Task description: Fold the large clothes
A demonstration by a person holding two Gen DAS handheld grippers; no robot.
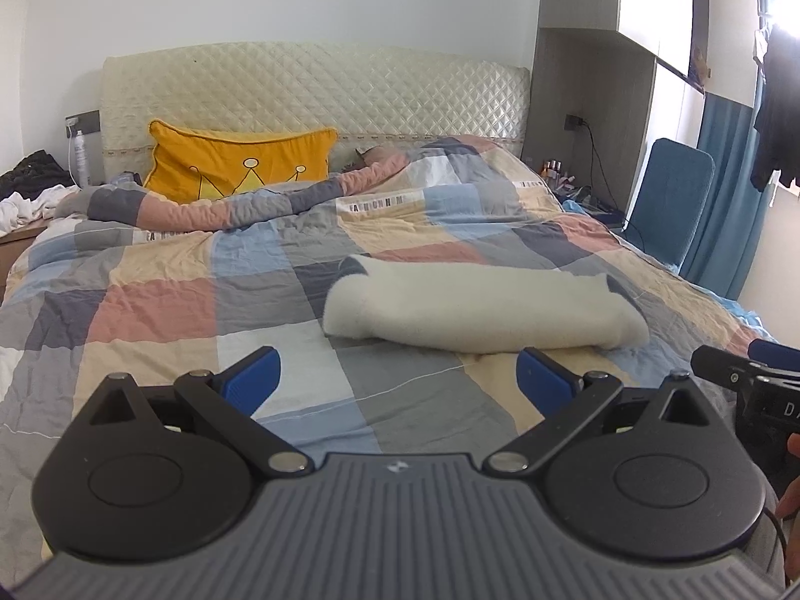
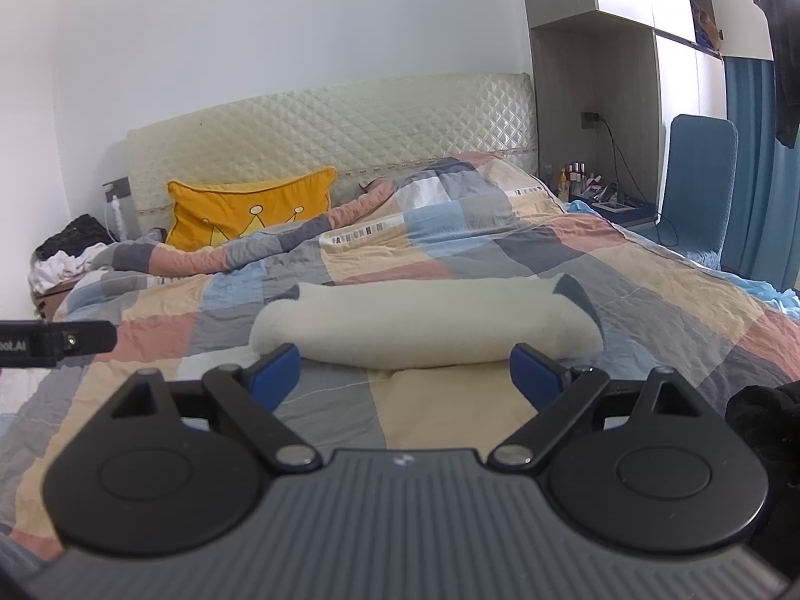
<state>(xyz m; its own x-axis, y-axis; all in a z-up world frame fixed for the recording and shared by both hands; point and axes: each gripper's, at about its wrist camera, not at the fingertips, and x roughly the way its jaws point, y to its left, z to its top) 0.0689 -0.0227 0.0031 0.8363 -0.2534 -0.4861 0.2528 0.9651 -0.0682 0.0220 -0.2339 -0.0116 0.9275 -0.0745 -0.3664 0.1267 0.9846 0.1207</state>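
A cream fleece garment lies folded into a long bundle on the checked quilt, with dark lining showing at both ends. My left gripper hovers open just in front of it, nothing between its blue pads. In the right wrist view the same bundle lies straight ahead, close beyond my right gripper, which stands wide open and empty. The right gripper's body shows at the right edge of the left wrist view. The left one pokes in at the left edge of the right wrist view.
A yellow crown cushion leans on the quilted headboard. A pile of clothes lies on the left nightstand. Bottles and a blue chair stand by the shelving on the right. A dark garment lies at the lower right.
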